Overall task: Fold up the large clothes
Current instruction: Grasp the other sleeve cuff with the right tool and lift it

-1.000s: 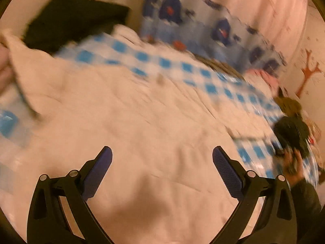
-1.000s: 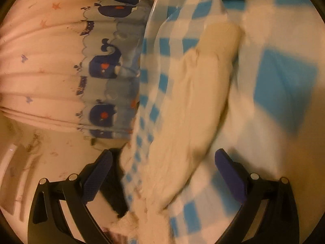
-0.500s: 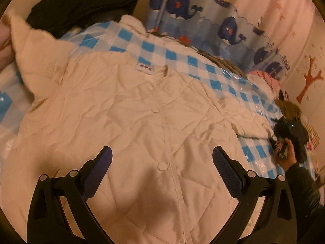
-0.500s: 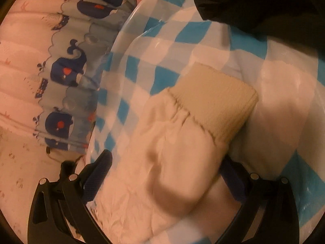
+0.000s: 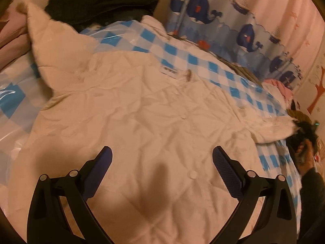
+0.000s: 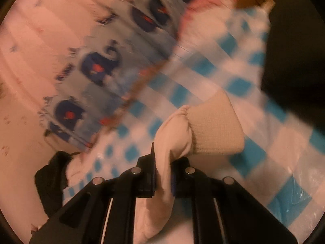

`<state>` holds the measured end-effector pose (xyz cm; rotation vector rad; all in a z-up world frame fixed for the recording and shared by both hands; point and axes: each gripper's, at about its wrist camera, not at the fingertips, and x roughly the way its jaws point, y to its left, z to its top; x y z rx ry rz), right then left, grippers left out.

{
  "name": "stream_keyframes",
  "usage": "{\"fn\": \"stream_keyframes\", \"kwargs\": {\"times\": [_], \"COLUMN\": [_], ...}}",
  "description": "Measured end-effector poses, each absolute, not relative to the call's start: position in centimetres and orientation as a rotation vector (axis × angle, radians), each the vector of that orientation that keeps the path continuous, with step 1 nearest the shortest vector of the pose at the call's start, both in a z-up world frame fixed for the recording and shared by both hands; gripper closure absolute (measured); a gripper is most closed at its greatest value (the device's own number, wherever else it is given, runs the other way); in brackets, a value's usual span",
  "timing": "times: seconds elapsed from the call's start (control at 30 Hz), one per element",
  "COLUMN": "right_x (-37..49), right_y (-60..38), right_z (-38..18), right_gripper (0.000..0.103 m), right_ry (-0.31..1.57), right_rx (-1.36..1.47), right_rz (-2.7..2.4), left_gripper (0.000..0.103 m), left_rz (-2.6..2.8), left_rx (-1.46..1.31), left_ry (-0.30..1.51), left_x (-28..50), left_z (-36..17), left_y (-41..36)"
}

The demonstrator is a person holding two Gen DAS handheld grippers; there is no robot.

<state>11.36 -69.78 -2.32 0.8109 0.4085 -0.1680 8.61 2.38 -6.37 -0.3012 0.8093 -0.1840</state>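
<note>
**Sleeve pinched at the cuff, jacket spread on the checked sheet**

Clutter rings the cream quilted jacket [image 5: 146,122]: a heap of black clothes [image 5: 101,2] lies beyond its far sleeve; a pink cloth [image 5: 10,32] sits beside that sleeve's tip, at the edge of the left wrist view; a whale-print curtain [image 5: 239,30] hangs past the jacket's collar, with a small pink garment [image 5: 282,87] bunched at its foot; a wall with a red tree sticker [image 5: 316,93] stands beyond the near sleeve. Nothing lies on top of the jacket; its snap buttons face up and a white label shows at the collar. No box or basket shows in either view.

The jacket lies flat, front up, on a blue-and-white checked plastic sheet [image 5: 182,50] that covers the bed; one sleeve stretches out toward the black heap, the other [image 5: 270,130] toward the tree-sticker wall.

The left tool [image 5: 162,162] hovers above the jacket's lower front with its fingers spread wide and nothing between them. The right tool [image 6: 163,174] has its fingers closed tight on the sleeve [image 6: 170,142] just behind the ribbed cuff [image 6: 215,128]; the cuff sticks out past the fingertips, above the checked sheet; the right wrist view is blurred around it. From the left wrist view the right tool is a dark blur at the sleeve's end, with the person's hand [image 5: 304,154] behind it.
</note>
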Motion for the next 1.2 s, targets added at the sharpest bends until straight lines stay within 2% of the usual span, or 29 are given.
{"fn": "stream_keyframes", "kwargs": {"times": [0.3, 0.53, 0.83, 1.0, 1.2], "right_x": [14.1, 16.2, 17.0, 17.2, 17.8], "right_y": [-61.1, -53.1, -45.7, -41.5, -36.4], "right_z": [6.9, 11.2, 12.8, 13.0, 13.2], "right_gripper": [0.091, 0.091, 0.091, 0.091, 0.091], "right_ry": [0.317, 0.301, 0.321, 0.346, 0.377], "right_rx": [0.749, 0.678, 0.651, 0.614, 0.588], "right_rz": [0.001, 0.119, 0.213, 0.248, 0.289], "left_gripper": [0.008, 0.008, 0.008, 0.008, 0.008], "left_rz": [-0.075, -0.025, 0.136, 0.111, 0.086], "left_rx": [-0.373, -0.388, -0.261, -0.166, -0.162], "left_ry": [0.781, 0.748, 0.68, 0.782, 0.718], "left_x": [9.5, 8.5, 3.0, 2.8, 0.7], "left_z": [-6.4, -4.9, -3.0, -2.4, 0.3], "left_y": [7.1, 8.3, 7.6, 7.3, 9.4]}}
